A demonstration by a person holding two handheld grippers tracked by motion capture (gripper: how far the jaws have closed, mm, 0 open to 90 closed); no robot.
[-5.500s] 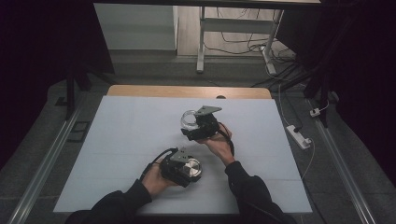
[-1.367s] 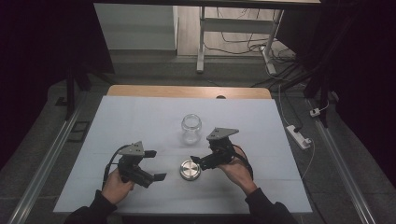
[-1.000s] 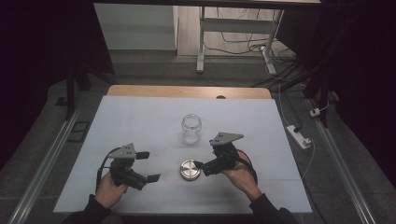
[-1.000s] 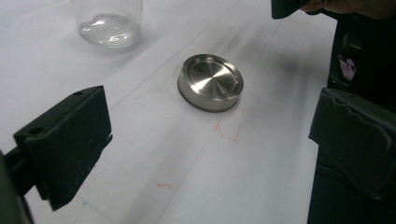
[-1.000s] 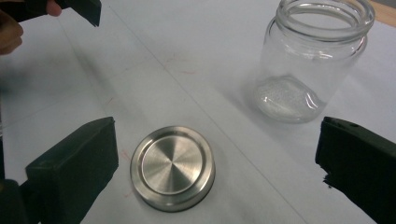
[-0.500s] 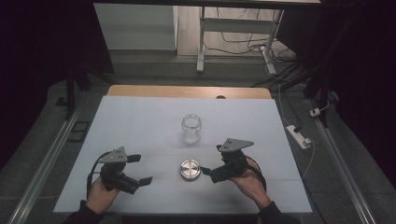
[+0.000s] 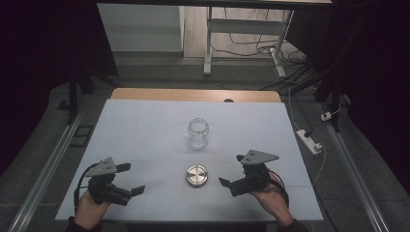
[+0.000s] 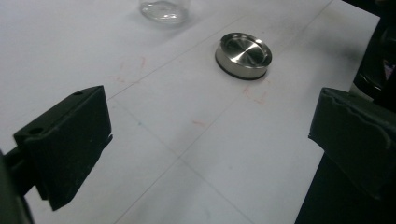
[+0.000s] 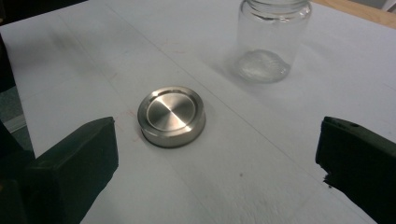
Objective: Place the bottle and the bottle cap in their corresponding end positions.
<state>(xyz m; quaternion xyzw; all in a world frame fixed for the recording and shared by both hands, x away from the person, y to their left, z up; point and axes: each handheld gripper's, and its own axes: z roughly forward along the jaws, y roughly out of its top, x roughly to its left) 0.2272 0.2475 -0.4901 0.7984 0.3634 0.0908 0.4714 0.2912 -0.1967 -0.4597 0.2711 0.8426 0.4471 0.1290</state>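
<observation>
Now the white desk (image 7: 145, 125) is carrying just two things, and both hands are sitting back at its near edge, farther from the middle than a moment ago. Earlier the tongs were up at the glass jar (image 7: 198, 133) and the lid; since then they have been drawing away, which suggests the unscrewing is finished and the pieces are being left apart. The jar is standing upright and open-mouthed near the desk's centre, with the round steel lid (image 7: 197, 175) lying flat just nearer the person, not touching it. The left tongs (image 7: 130, 179) are hanging wide open at the left, gripping nothing. The right tongs (image 7: 232, 170) are gaping equally wide beside the lid, touching nothing.
</observation>
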